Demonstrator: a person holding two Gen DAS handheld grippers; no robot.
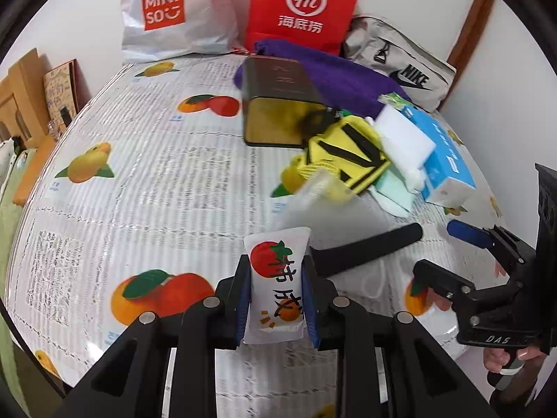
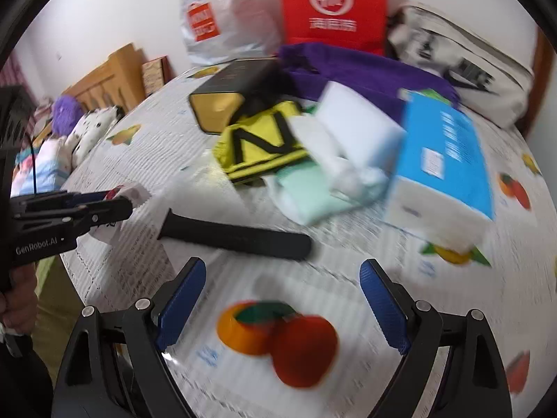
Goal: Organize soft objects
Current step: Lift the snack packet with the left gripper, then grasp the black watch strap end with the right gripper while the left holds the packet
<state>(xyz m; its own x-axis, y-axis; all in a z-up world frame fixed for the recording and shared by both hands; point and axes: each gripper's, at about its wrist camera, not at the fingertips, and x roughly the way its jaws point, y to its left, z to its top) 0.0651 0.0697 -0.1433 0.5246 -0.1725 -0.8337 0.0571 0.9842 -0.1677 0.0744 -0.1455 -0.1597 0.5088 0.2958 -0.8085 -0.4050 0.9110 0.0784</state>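
My left gripper (image 1: 276, 266) is shut on a small white soft pouch (image 1: 275, 289) printed with a red persimmon and black characters, held above the fruit-print tablecloth (image 1: 139, 174). In the right wrist view that gripper (image 2: 115, 202) and the pouch (image 2: 135, 191) show at the left edge. My right gripper (image 2: 283, 268) is open over the cloth with nothing between its blue pads (image 2: 181, 306); it also shows at the right of the left wrist view (image 1: 445, 250). Further back lie a yellow cloth with black stripes (image 1: 344, 153), a white foam block (image 1: 403, 139) and a mint-green cloth (image 1: 393, 195).
A black bar-shaped handle (image 2: 236, 237) lies between the grippers and the pile. A blue tissue box (image 2: 442, 160), a black and gold tin (image 1: 275, 104) and a purple towel (image 1: 341, 76) sit behind. White, red and grey bags line the wall. A wooden bed frame (image 2: 108, 80) stands left.
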